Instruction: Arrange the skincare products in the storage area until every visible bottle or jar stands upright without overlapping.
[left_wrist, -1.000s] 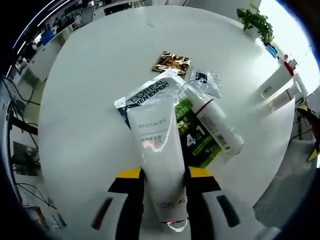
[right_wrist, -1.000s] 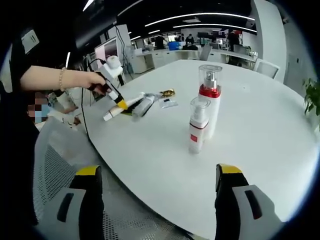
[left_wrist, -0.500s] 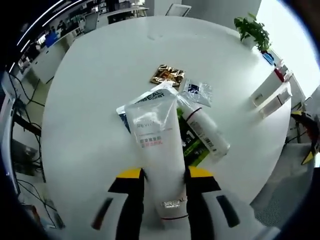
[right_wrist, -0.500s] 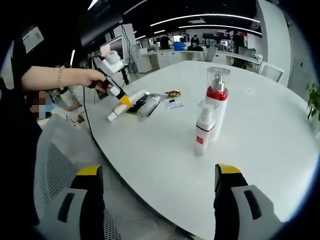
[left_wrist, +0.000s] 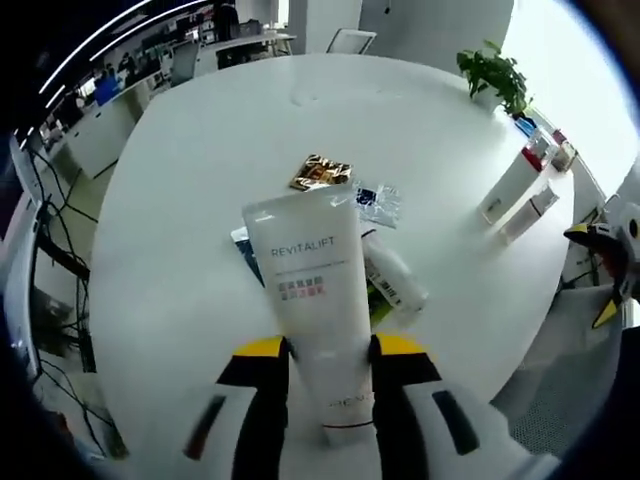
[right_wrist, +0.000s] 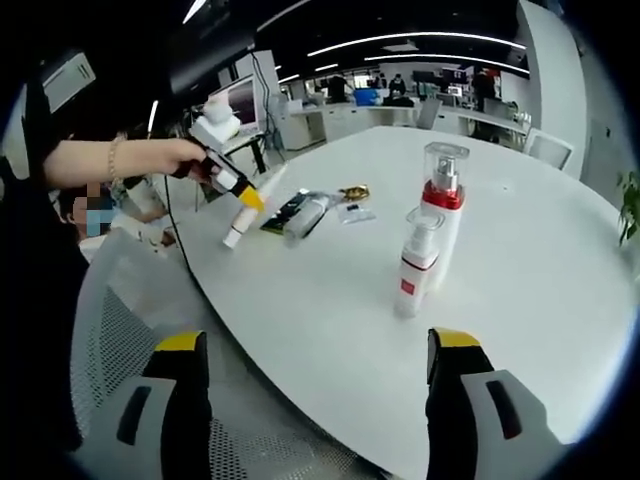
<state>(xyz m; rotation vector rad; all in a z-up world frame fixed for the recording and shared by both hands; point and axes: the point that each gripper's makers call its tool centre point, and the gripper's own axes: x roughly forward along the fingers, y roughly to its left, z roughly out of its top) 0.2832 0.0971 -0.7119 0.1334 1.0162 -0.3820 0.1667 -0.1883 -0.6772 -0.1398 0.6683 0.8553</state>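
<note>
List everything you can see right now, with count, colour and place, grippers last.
Table: one, white, round, under all the products.
Tube: one, white, marked REVITALIFT, held between the left gripper's jaws above the table.
Lying bottle: one, white with clear cap, on its side beside the sachets.
Flat sachets: several, gold, clear, green and dark, in the central pile.
Pump bottles: two, white with red bands, upright, close together.
Plant: one, green, far table edge.
Left gripper: yellow-tipped, shut on the tube.
Right gripper: yellow-tipped, open, empty.
</note>
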